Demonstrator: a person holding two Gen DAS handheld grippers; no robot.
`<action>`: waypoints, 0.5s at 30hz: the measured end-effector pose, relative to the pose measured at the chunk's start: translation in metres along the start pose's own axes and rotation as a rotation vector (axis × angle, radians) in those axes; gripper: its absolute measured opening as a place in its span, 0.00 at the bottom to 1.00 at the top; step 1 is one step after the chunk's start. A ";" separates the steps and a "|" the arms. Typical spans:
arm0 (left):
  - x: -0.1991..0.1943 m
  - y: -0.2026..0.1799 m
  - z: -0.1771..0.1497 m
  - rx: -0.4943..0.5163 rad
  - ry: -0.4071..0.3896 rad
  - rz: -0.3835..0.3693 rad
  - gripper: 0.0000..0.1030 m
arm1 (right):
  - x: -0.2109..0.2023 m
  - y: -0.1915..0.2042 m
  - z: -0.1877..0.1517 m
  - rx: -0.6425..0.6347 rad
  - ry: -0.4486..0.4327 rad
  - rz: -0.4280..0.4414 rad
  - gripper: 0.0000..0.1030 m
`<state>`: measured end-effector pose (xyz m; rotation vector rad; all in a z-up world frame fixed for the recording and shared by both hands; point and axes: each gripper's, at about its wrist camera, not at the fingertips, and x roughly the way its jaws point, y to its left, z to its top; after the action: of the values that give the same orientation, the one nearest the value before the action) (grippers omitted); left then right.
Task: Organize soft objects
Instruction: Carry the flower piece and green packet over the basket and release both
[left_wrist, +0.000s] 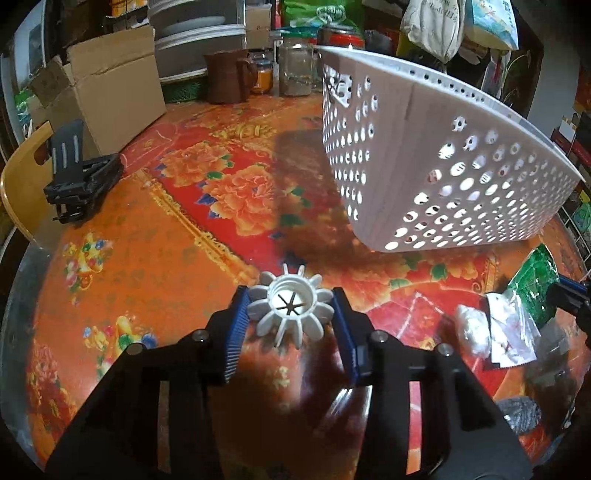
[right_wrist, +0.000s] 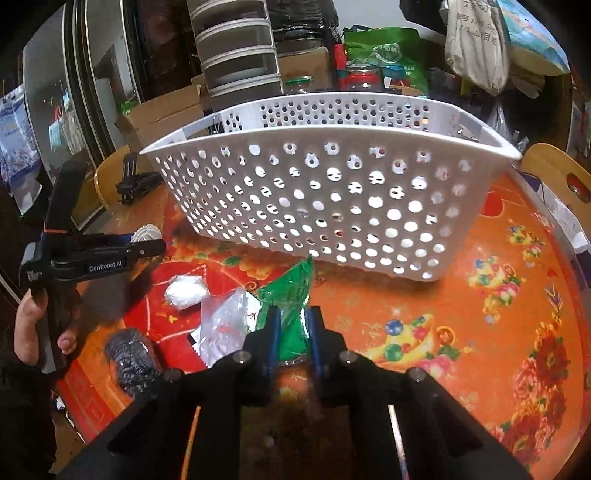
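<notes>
Left hand-held gripper (left_wrist: 291, 312) clamped on the white flower (left_wrist: 290, 310), a ribbed, petal-edged piece, blue pads (left_wrist: 236, 321) pressing its two sides, held just above the surface (left_wrist: 147, 258). Same flower peeking out at the gripper's tip in the right view, near the basket's left end. Bare hand (right_wrist: 31, 332) wrapped round that gripper's handle at the left edge.

Right hand-held gripper (right_wrist: 291, 332) pinched on the green packet (right_wrist: 291, 295), fingers close together with the crinkled foil squeezed between them, packet's upper corner pointing toward the basket (right_wrist: 332, 192). Whether the packet's lower end touches the surface, hard to tell.

Basket white, perforated, standing upright on the flowered red-and-orange cloth, just beyond both grippers. Inside hidden from here.

Left of the green packet, lying loose on the surface: clear bag (right_wrist: 221, 325), partly under the packet's edge; white wad (right_wrist: 184, 291) just beyond it; grey scrubber (right_wrist: 131, 360) nearest the camera, close to the table's edge. All three well apart from the basket.

Farther back: black clip-like gadget (left_wrist: 81, 177) near the surface's left rim, cardboard box (left_wrist: 110, 88) behind it, brown jug (left_wrist: 225, 77) and glass jars (left_wrist: 295, 66) along the far side.
</notes>
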<state>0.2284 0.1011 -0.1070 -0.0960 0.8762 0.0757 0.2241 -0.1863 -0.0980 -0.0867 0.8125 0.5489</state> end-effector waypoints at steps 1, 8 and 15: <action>-0.005 -0.001 -0.002 0.000 -0.009 -0.003 0.40 | -0.004 -0.001 -0.001 0.004 -0.009 0.000 0.11; -0.046 -0.008 -0.007 0.002 -0.079 -0.006 0.40 | -0.031 -0.007 -0.006 0.007 -0.065 -0.010 0.08; -0.096 -0.033 0.005 0.058 -0.149 -0.010 0.40 | -0.067 -0.004 0.002 -0.011 -0.124 -0.022 0.08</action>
<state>0.1746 0.0666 -0.0283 -0.0396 0.7282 0.0471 0.1906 -0.2180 -0.0498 -0.0706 0.6874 0.5328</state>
